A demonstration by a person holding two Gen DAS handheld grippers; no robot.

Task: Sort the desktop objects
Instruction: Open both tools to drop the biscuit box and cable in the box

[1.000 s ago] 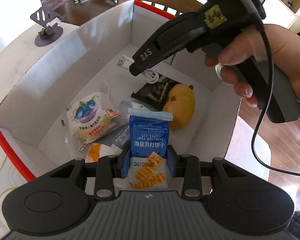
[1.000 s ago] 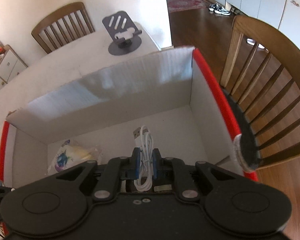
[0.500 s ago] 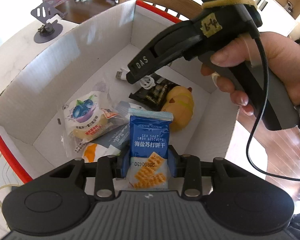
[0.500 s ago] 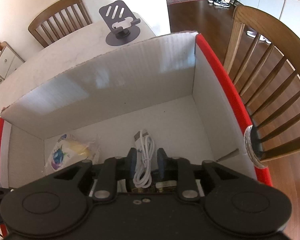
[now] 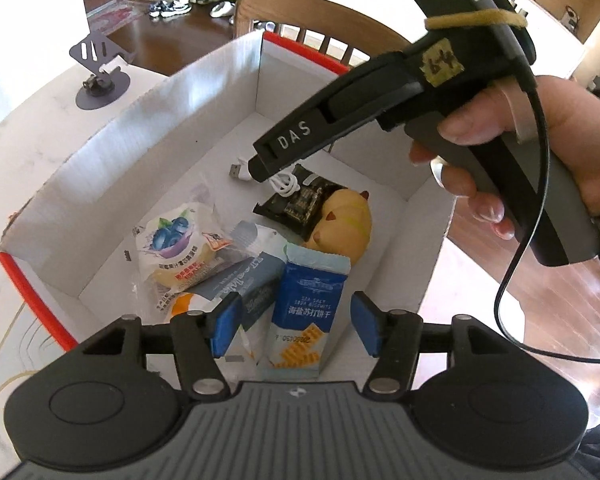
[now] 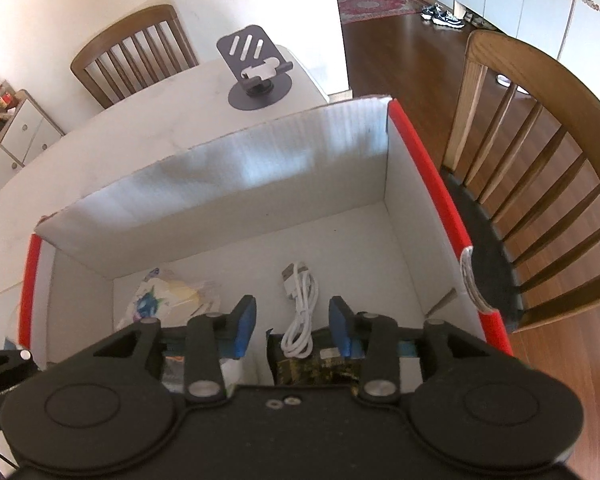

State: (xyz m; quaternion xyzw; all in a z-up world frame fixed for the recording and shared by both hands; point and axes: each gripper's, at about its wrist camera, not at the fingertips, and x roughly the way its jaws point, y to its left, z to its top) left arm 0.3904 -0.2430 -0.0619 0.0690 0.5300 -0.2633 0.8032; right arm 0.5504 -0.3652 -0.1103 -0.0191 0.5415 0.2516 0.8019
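A white cardboard box with red edges (image 5: 100, 168) holds the sorted items. My left gripper (image 5: 294, 328) is open above it; a blue soda biscuit packet (image 5: 303, 316) lies loose between its fingers in the box. My right gripper (image 6: 292, 326) is open too; a coiled white USB cable (image 6: 300, 312) lies on the box floor between its fingers, also in the left wrist view (image 5: 278, 178). The box also holds a blueberry snack bag (image 5: 176, 248), a yellow toy (image 5: 345, 220) and a dark wrapper (image 5: 296, 206).
A grey phone stand (image 6: 256, 76) sits on the white table (image 6: 100, 140) behind the box. Wooden chairs stand at the table's far side (image 6: 132, 52) and to the right (image 6: 539, 160). The right gripper's body hangs over the box in the left wrist view (image 5: 379, 100).
Both grippers opened. The left let go of the biscuit packet, which dropped into the box. The right let go of the USB cable, which now lies on the box floor.
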